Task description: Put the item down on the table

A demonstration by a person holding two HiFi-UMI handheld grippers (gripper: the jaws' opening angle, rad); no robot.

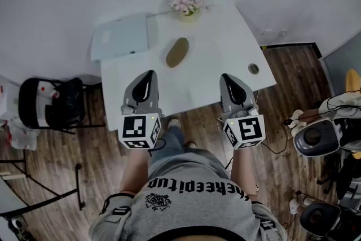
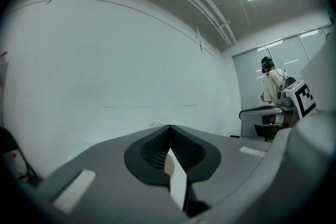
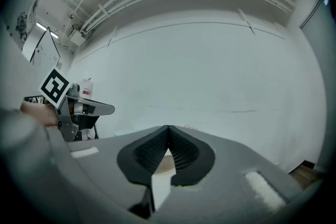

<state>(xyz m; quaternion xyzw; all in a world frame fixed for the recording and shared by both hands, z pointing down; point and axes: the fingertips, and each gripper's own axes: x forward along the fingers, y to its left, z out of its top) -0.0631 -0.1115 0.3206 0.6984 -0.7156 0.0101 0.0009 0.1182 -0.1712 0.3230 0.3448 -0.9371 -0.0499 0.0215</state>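
Grey jaws of my left tool (image 2: 169,126) are pressed together tip to tip, with nothing caught between the ribbed pads. The right tool (image 3: 167,127) is the same: jaws meeting at the tips, nothing gripped. From the head view, both tools sit side by side over the near edge of the white bench (image 1: 214,36), tips pointing away from me, with each marker cube towards my body.

Beyond the tools, a little nearer the left one, the brown oval item (image 1: 177,52) lies flat on the bench, well apart from both tools and touching neither. Left of it, a flat white box (image 1: 120,36) rests at the far left corner. A small pot of pink flowers (image 1: 188,3) stands behind the item at the far edge. A small round object (image 1: 254,69) sits near the right edge. Wooden floor (image 1: 67,166) surrounds the bench.
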